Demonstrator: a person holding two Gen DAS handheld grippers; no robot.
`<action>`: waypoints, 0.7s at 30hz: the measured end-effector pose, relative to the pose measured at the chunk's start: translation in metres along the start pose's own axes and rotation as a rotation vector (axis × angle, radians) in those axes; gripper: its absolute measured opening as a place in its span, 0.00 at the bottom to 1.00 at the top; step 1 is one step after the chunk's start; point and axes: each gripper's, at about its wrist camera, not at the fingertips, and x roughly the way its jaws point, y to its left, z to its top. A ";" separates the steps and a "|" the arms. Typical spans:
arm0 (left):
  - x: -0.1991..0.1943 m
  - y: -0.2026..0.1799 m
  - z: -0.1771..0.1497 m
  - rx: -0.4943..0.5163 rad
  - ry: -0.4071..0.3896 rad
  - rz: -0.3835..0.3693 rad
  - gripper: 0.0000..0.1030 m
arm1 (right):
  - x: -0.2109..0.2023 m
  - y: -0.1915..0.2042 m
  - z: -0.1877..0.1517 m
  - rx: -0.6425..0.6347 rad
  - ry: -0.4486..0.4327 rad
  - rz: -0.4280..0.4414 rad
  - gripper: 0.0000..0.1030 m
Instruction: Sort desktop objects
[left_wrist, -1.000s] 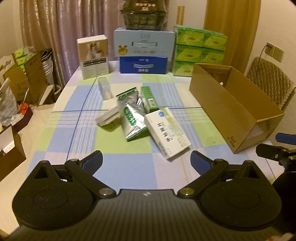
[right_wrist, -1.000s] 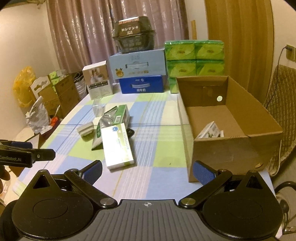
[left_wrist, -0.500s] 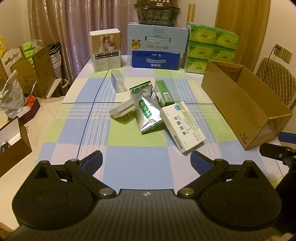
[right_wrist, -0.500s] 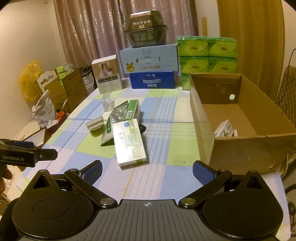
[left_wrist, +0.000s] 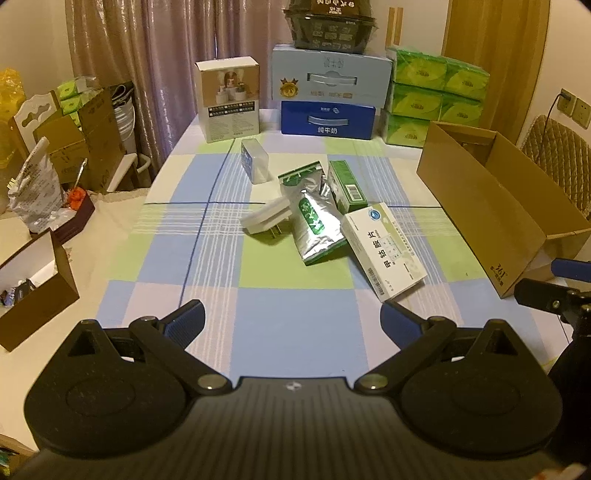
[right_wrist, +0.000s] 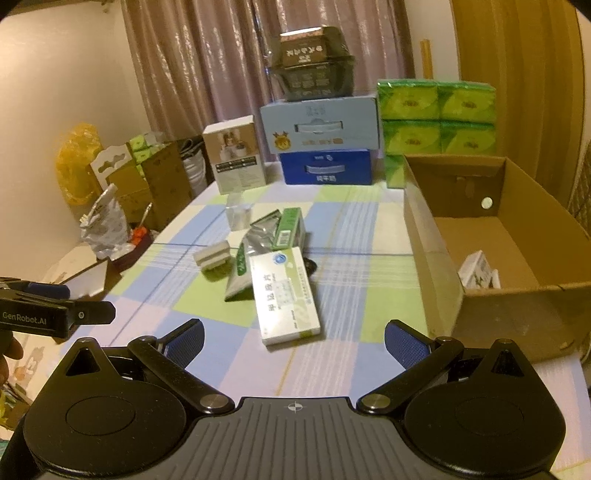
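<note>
Counter: checked cloth (left_wrist: 295, 332), cartons along the far edge.
Left claw (left_wrist: 291, 321): spread wide, empty.
Right claw (right_wrist: 294, 339): spread wide, empty.
Medicine box (right_wrist: 283, 295): flat mid-counter, straight ahead of the right claw, long axis pointing away from it.
Cardboard box (right_wrist: 436, 273): right edge.
Nearer: right claw, probably.

Checked table (left_wrist: 295, 332), cluttered mid-top.
White medicine box (left_wrist: 384, 251), foil pouch (left_wrist: 314, 221), plug adapter (left_wrist: 264, 218); cardboard box (left_wrist: 491, 206) at right.

Green tissue packs (left_wrist: 436, 99) beside stacked milk cartons (left_wrist: 328, 96); curtain (right_wrist: 192, 70) behind.
</note>
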 end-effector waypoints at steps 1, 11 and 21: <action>-0.002 0.000 0.001 0.000 -0.001 0.001 0.97 | 0.000 0.001 0.001 -0.003 -0.001 0.004 0.98; -0.012 0.010 0.012 -0.030 -0.015 -0.027 0.96 | 0.009 0.016 0.015 -0.062 -0.002 0.032 0.98; 0.025 0.014 0.036 0.029 -0.020 -0.048 0.96 | 0.063 0.018 0.027 -0.106 0.017 -0.001 0.98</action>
